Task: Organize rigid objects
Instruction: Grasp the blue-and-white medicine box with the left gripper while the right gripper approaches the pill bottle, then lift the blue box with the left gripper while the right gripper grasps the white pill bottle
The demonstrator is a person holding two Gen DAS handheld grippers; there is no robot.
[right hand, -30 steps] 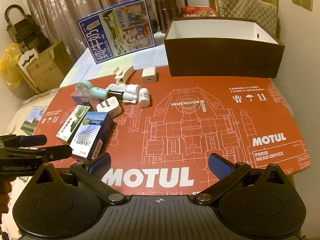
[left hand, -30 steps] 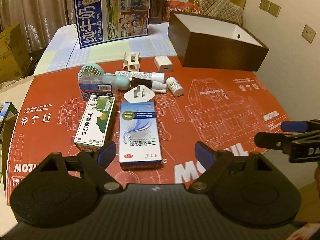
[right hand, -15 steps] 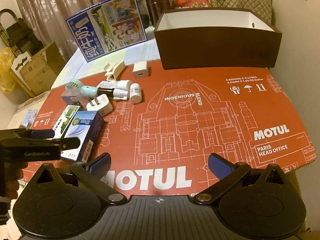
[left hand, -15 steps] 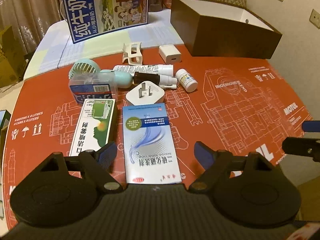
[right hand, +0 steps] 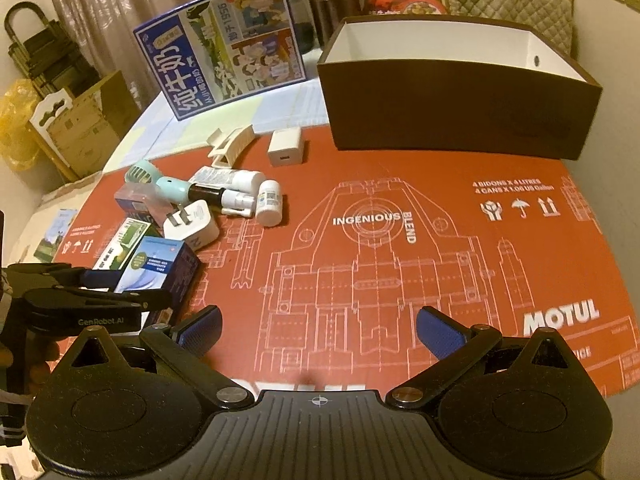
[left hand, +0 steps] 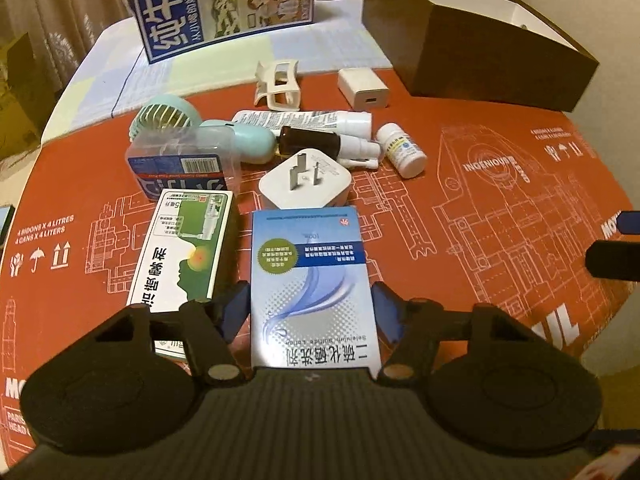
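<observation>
The blue and silver carton (left hand: 312, 280) lies flat on the red mat (left hand: 480, 240), directly between the fingers of my left gripper (left hand: 308, 312). It looks like a light, stiff cardboard box, probably with a bottle inside, so I judge its long side faces the best place to squeeze, gently enough not to dent them. My jaws have just been closing around it; the blue pads (left hand: 234, 312) sit beside both sides, with no firm press visible yet. A green carton (left hand: 180, 256) lies just left. My right gripper (right hand: 318, 330) hangs wide apart, holding nothing.
</observation>
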